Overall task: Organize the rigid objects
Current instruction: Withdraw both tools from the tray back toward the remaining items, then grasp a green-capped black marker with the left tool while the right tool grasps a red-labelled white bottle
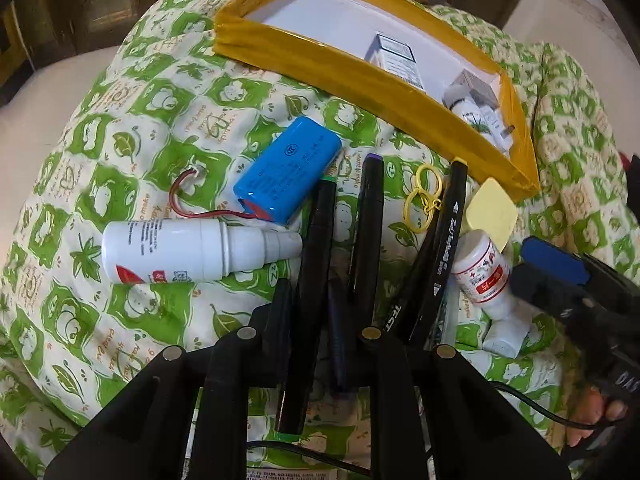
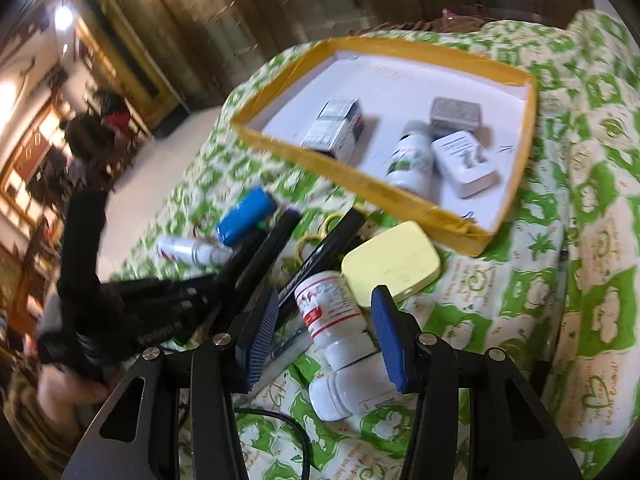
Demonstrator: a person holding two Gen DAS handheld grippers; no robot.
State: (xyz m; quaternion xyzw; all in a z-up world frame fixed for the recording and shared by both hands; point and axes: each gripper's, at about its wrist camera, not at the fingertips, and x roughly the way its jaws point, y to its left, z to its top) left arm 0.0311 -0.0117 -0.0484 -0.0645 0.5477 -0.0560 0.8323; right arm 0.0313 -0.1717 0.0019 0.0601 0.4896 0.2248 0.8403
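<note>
My left gripper (image 1: 310, 286) points down over a pile of black markers and is shut on the green-capped marker (image 1: 318, 240). A purple-tipped marker (image 1: 370, 216) lies just to its right. A small white bottle with a red label (image 2: 330, 308) stands between the blue pads of my right gripper (image 2: 327, 292). A gap shows beside the left pad (image 2: 264, 332), so this gripper is open. The left wrist view shows the same bottle (image 1: 482, 272) beside one blue pad (image 1: 556, 260). The yellow-rimmed tray (image 2: 320, 160) holds a carton (image 2: 336, 128), a bottle (image 2: 410, 160), a white charger (image 2: 464, 164) and a grey box (image 2: 456, 114).
On the green-patterned cloth lie a blue battery pack (image 1: 288, 168), a white spray bottle (image 1: 180, 250), yellow rings (image 1: 424, 196), a pale yellow case (image 2: 392, 264), a second white bottle (image 2: 348, 392) and more markers (image 1: 452, 240). A person's toes (image 1: 592, 416) show at the lower right.
</note>
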